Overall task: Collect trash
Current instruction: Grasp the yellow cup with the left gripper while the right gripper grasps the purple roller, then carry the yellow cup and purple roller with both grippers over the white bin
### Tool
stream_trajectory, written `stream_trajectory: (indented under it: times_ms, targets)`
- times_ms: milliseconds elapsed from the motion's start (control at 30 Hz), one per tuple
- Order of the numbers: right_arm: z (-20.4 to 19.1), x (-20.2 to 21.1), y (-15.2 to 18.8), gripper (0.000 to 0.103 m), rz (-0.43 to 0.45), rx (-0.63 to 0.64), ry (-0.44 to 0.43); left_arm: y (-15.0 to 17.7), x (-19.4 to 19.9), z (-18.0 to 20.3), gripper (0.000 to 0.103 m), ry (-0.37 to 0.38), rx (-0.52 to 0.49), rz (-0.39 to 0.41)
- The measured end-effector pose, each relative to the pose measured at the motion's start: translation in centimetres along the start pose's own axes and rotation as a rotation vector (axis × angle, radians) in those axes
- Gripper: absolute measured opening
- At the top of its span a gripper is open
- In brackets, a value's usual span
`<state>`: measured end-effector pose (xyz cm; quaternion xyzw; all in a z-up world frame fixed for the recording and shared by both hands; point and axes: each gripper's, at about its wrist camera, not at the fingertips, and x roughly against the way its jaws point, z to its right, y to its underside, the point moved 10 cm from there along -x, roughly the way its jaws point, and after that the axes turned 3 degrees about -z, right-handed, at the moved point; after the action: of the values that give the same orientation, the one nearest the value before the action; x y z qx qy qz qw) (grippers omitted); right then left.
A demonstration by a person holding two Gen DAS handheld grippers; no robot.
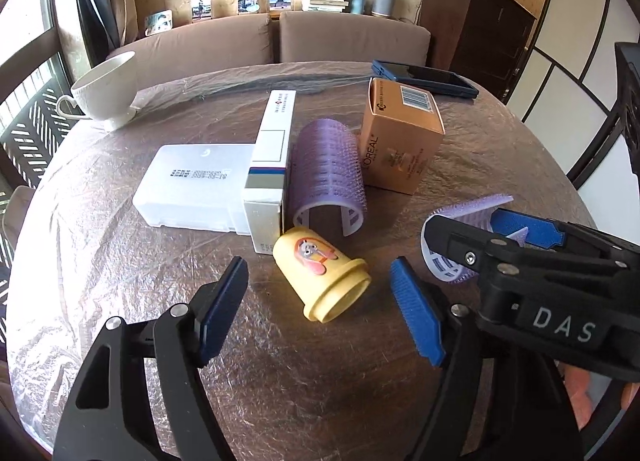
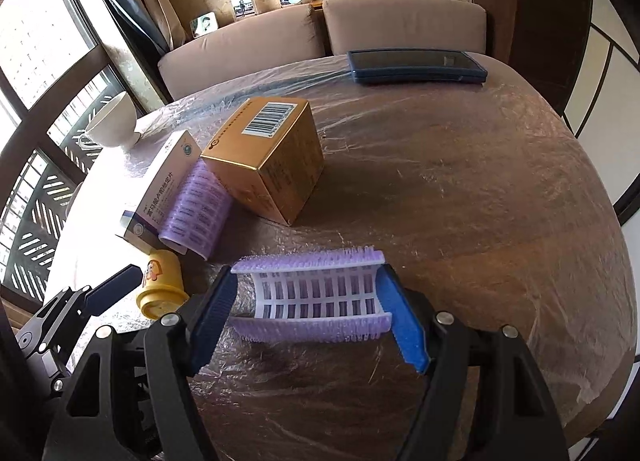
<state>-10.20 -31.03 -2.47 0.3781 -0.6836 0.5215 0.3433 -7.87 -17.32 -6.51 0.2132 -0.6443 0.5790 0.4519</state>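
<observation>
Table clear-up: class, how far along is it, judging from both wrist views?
Nothing looks collected yet. The right gripper is shut on a purple hair roller; the left gripper stands open around the yellow cup. The second roller, gold box and white carton remain.

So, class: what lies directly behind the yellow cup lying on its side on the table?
Behind the yellow cup stand a white carton and a purple hair roller, side by side. The cup's closed end hides whether it touches them.
</observation>
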Motion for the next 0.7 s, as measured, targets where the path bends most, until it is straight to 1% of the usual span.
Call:
stream_trajectory:
  times_ms: [133,200,233,267,300,333,367,533,700]
  targets:
    - [0.0,-0.2,-0.2,0.072,0.003,0.01,0.007,-0.1,-0.4,-0.8,0.074,0.014,0.045,-0.007]
    - [-0.1,-0.3,-0.1,0.075,0.0,0.013,0.005,-0.1,-0.3,-1.0,0.071,0.008,0.05,-0.003]
    - [-0.1,-0.3,-0.1,0.082,0.0,0.011,0.0,-0.1,-0.2,-1.0,0.066,0.006,0.049,-0.001]
    - [-0.1,-0.2,0.0,0.084,0.005,0.004,-0.003,-0.1,-0.2,-1.1,0.063,0.006,0.047,0.0]
    - [-0.1,-0.1,0.0,0.084,0.009,-0.001,-0.007,-0.1,-0.1,-1.1,0.061,0.006,0.046,0.003]
    - [-0.1,-0.2,0.1,0.084,0.011,-0.005,-0.008,-0.1,-0.1,-1.2,0.055,0.006,0.046,0.005]
    - [-0.1,-0.2,0.1,0.084,0.011,-0.004,-0.005,-0.1,-0.1,-1.2,0.051,0.005,0.044,0.005]
    - [-0.1,-0.1,0.5,0.084,0.018,0.013,0.005,0.2,0.1,-1.4,0.051,0.009,0.045,0.005]
    - [0.0,-0.3,1.1,0.087,0.015,-0.008,-0.008,0.8,0.5,-1.4,0.051,0.001,0.052,0.011]
